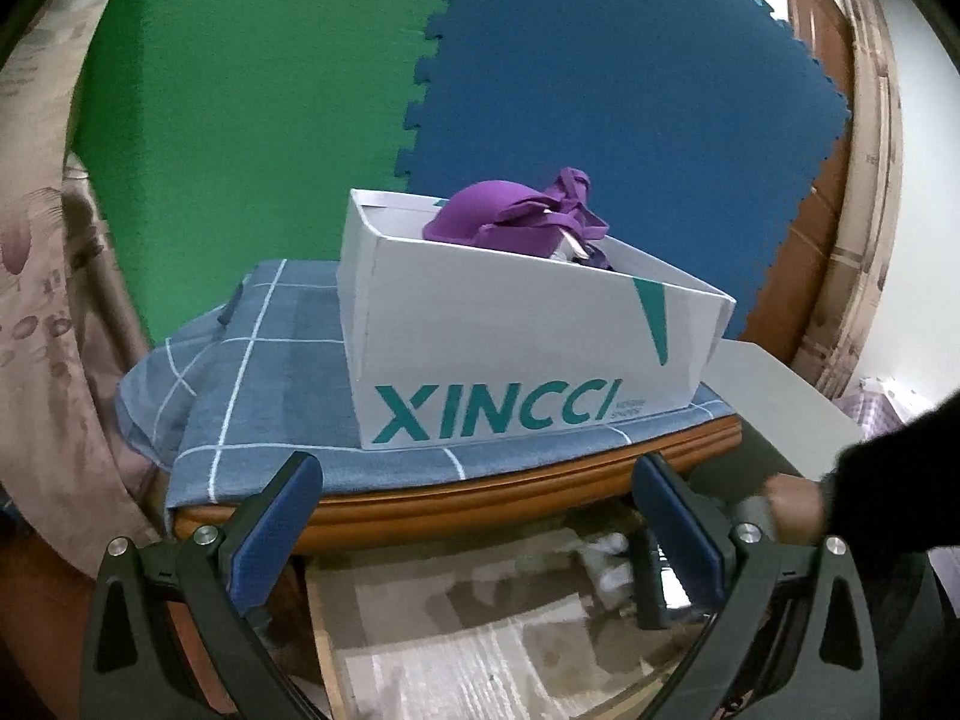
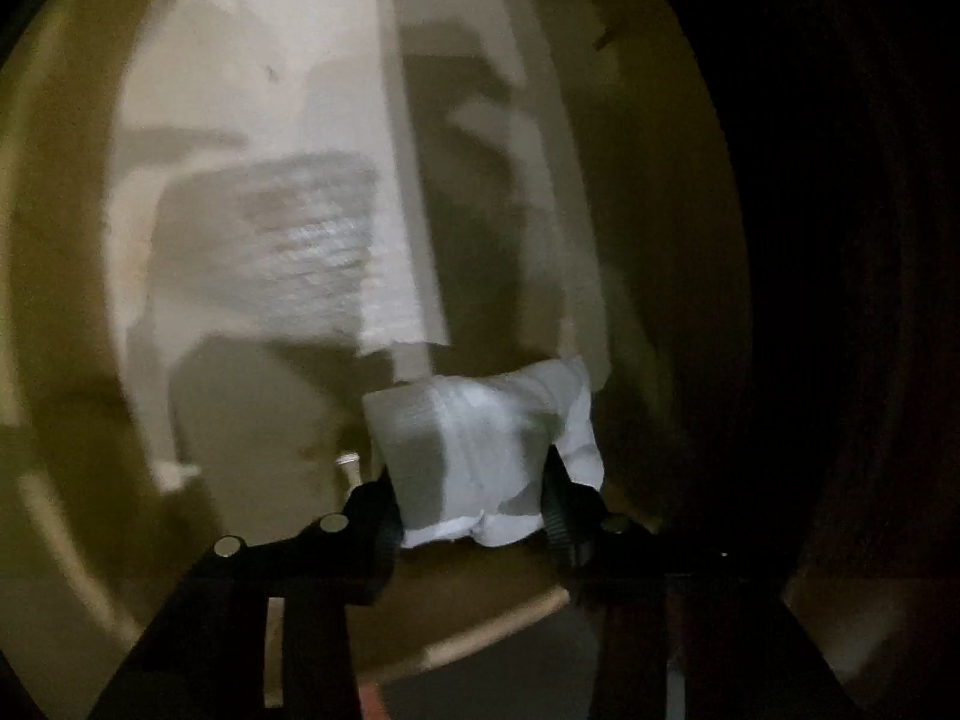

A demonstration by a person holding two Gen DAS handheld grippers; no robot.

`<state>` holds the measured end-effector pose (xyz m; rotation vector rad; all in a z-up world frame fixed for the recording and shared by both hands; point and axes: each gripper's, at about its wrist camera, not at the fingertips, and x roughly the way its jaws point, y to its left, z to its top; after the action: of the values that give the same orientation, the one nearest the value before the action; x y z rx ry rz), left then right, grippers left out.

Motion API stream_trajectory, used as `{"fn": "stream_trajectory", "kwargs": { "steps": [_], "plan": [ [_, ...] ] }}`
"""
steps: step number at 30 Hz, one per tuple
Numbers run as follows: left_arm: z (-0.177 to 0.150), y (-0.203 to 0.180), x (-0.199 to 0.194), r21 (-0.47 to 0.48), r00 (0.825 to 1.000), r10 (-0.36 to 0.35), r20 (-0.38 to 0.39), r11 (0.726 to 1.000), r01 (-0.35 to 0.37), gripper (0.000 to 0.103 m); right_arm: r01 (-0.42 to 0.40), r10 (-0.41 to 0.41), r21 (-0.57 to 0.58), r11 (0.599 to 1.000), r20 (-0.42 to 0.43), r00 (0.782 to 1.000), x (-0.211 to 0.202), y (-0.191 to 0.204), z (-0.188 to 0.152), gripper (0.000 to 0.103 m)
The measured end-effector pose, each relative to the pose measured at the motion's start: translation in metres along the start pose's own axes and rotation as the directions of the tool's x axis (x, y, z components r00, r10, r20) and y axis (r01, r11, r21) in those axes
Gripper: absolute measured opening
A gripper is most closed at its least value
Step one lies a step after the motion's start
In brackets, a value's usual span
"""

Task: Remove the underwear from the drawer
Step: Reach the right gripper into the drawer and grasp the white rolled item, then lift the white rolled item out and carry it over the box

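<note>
In the right wrist view, a folded white piece of underwear [image 2: 480,432] lies inside the dim drawer [image 2: 72,360], on its pale paper lining. My right gripper [image 2: 471,483] is shut on it, its black fingers pinching the cloth from both sides. In the left wrist view my left gripper [image 1: 477,498] hangs open and holds nothing, above the pulled-out drawer [image 1: 456,630]. White cloth [image 1: 606,558] shows in that drawer, below a hand [image 1: 792,510] in a black sleeve.
A white XINCCI box [image 1: 510,348] holding a purple bra [image 1: 510,216] stands on the blue checked cloth [image 1: 258,372] covering the cabinet top. A patterned curtain [image 1: 48,300] hangs at the left. Green and blue foam mats [image 1: 600,90] cover the wall behind.
</note>
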<state>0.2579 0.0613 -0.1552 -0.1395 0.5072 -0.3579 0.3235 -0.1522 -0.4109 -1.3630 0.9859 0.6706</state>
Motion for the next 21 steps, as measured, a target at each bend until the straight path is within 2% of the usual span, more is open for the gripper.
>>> {"fn": "stream_trajectory", "kwargs": {
  "steps": [2, 3, 5, 8, 9, 13, 14, 17, 20, 21],
  "plan": [
    [0.000, 0.003, 0.000, -0.013, 1.000, 0.011, 0.001, 1.000, -0.011, 0.102, -0.019, 0.015, 0.080, 0.997, 0.043, 0.999, -0.027, -0.002, -0.006, 0.041],
    [0.000, 0.005, 0.000, -0.019, 1.000, 0.020, -0.001, 1.000, -0.020, 0.102, -0.035, 0.023, 0.156, 0.987, 0.077, 0.997, -0.046, -0.005, -0.009, 0.041],
    [0.000, 0.009, 0.002, -0.037, 0.999, 0.041, -0.010, 0.998, -0.041, 0.102, -0.086, 0.043, 0.317, 0.945, 0.142, 0.989, -0.085, -0.015, -0.017, 0.041],
    [0.000, 0.016, 0.006, -0.070, 0.998, 0.058, -0.023, 0.996, -0.059, 0.102, -0.172, 0.035, 0.544, 0.822, 0.253, 0.967, -0.141, -0.031, -0.035, 0.041],
    [0.001, 0.018, 0.006, -0.085, 0.998, 0.058, -0.023, 0.995, -0.060, 0.102, -0.204, 0.011, 0.621, 0.757, 0.300, 0.954, -0.167, -0.034, -0.040, 0.041],
    [0.002, 0.020, 0.005, -0.113, 0.998, 0.062, -0.018, 0.992, -0.063, 0.102, -0.217, -0.114, 0.744, 0.632, 0.366, 0.924, -0.222, -0.050, -0.065, 0.041],
    [0.002, 0.020, 0.005, -0.116, 0.998, 0.065, -0.015, 0.991, -0.066, 0.102, -0.217, -0.153, 0.765, 0.606, 0.380, 0.912, -0.242, -0.055, -0.070, 0.041],
    [0.003, 0.020, 0.004, -0.111, 0.997, 0.076, -0.010, 0.991, -0.076, 0.102, -0.163, -0.254, 0.804, 0.572, 0.363, 0.896, -0.282, -0.076, -0.085, 0.041],
    [0.002, 0.019, 0.001, -0.108, 0.996, 0.086, -0.001, 0.990, -0.085, 0.102, -0.071, -0.388, 0.852, 0.519, 0.308, 0.869, -0.325, -0.104, -0.087, 0.041],
    [0.002, 0.019, 0.000, -0.109, 0.996, 0.088, 0.001, 0.990, -0.088, 0.102, -0.036, -0.438, 0.873, 0.487, 0.280, 0.854, -0.341, -0.120, -0.088, 0.041]
  ]
}}
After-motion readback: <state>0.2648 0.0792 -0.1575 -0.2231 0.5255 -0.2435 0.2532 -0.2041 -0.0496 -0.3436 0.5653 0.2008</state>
